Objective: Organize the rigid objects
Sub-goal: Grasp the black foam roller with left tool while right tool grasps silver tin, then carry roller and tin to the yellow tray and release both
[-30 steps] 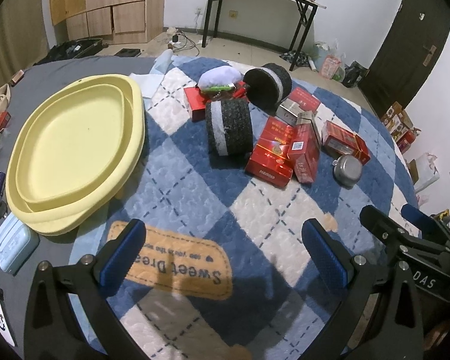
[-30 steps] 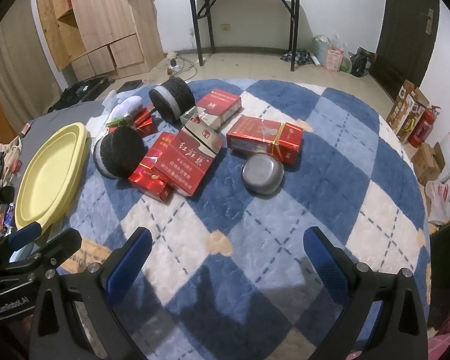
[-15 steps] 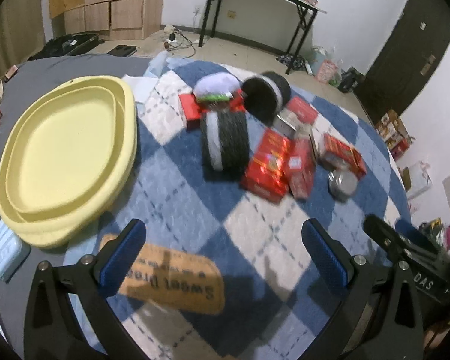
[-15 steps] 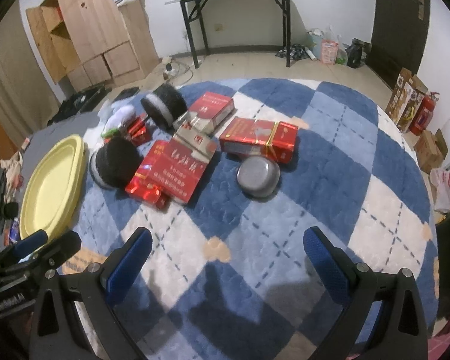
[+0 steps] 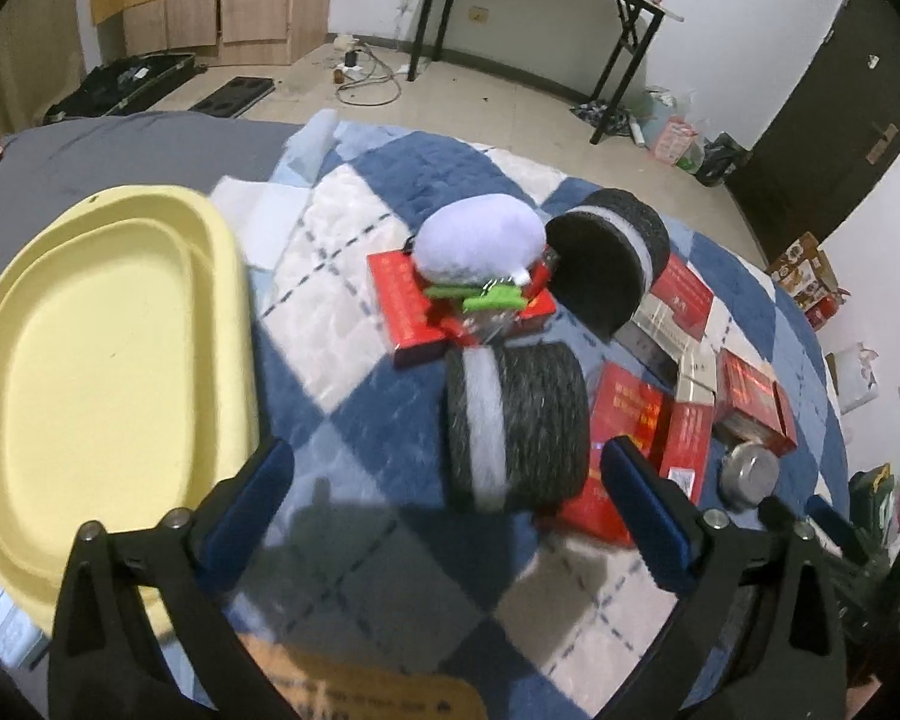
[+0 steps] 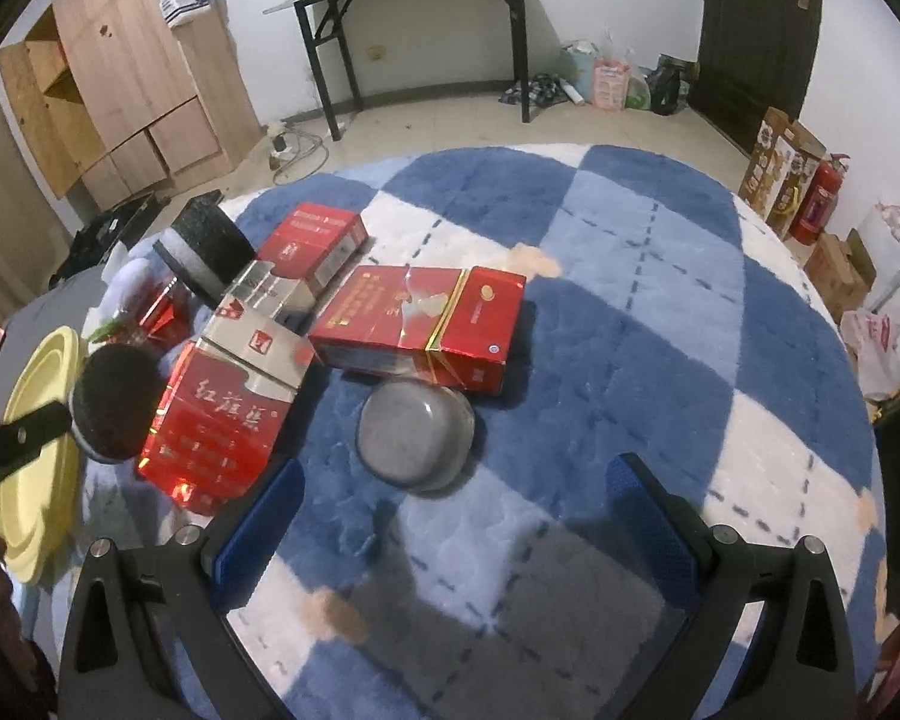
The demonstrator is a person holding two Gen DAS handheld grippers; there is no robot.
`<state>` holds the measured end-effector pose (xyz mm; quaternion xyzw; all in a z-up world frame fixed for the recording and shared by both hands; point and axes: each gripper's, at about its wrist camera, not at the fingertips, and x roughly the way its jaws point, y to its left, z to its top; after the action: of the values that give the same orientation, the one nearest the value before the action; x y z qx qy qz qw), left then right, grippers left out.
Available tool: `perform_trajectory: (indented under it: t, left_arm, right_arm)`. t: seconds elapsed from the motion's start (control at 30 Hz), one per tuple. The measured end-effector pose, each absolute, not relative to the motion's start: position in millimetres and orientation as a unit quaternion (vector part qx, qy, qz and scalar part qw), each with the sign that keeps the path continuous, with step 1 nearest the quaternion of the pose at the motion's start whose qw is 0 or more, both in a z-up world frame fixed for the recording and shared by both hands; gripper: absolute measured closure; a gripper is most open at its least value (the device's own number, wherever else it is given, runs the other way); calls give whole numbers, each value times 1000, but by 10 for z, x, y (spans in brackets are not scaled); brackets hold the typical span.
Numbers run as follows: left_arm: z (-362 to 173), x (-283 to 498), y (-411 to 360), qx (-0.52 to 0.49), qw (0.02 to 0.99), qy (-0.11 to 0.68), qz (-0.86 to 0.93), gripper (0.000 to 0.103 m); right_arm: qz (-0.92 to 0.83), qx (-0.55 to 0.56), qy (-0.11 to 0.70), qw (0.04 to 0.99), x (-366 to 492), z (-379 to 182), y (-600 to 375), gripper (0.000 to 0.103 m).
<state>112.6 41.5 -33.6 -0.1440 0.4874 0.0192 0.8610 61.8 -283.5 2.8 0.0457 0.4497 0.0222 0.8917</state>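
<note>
The pale yellow oval plastic tray (image 5: 108, 372) at the left holds nothing. The left gripper (image 5: 450, 510), jaws closing on nothing, hovers before a dark felt cylinder with a white band (image 5: 516, 426). Only the right view shows the round grey metal tin (image 6: 415, 433) clearly, ahead of the wide-spread, empty right gripper (image 6: 450, 516), with red cartons (image 6: 420, 324) behind.

1. Rug (image 6: 600, 276): blue, pale-blue and white diamond check, dashed navy lines.
2. Tray (image 5: 90, 372): plain pale yellow.
3. Roll (image 5: 516, 426): dark grey, one white band.
4. Boxes (image 6: 426, 318): glossy red, gold trim.
5. Tin (image 6: 414, 426): dull silver-grey.
6. Plush toy (image 5: 480, 240): lavender-white.
</note>
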Motion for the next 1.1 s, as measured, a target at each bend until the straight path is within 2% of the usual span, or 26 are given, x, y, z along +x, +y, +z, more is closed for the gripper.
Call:
perform_trajectory:
  t: [0.13, 0.17, 0.2, 0.23, 0.3, 0.33, 0.37, 0.4, 0.8, 0.97, 1.1]
  left_arm:
    - [-453, 1271, 365, -155, 854, 497, 1, 18]
    - [-485, 1302, 339, -152, 853, 500, -2, 24]
    - [-528, 1333, 313, -145, 851, 505, -3, 32]
    - [-550, 1344, 303, -149, 851, 504, -8, 33]
    - [-565, 1354, 296, -166, 851, 498, -23, 49]
    - [-555, 1356, 294, -167, 853, 495, -23, 49]
    - [-537, 1343, 296, -169, 854, 492, -18, 49]
    - [-524, 1331, 299, -171, 854, 492, -17, 49]
    - [81, 881, 597, -135, 875, 466, -11, 49]
    - [417, 641, 1206, -115, 885, 451, 28, 49]
    - [455, 474, 1750, -97, 886, 447, 79, 49]
  right_arm:
    - [36, 49, 466, 883, 773, -147, -2751, 11]
    - [34, 36, 467, 883, 806, -195, -2703, 13]
    - [32, 24, 469, 882, 834, -236, -2669, 19]
    - [33, 15, 474, 880, 866, -285, -2638, 24]
    - [27, 4, 479, 877, 926, -367, -2614, 36]
    - [26, 2, 474, 880, 934, -368, -2622, 40]
    - [27, 5, 470, 882, 938, -359, -2634, 50]
    - [37, 15, 466, 884, 941, -345, -2657, 53]
    - [59, 57, 460, 884, 562, -19, -2815, 53]
    - [100, 43, 421, 901, 305, 350, -2696, 53]
    - [194, -6, 382, 904, 78, 722, -2107, 53]
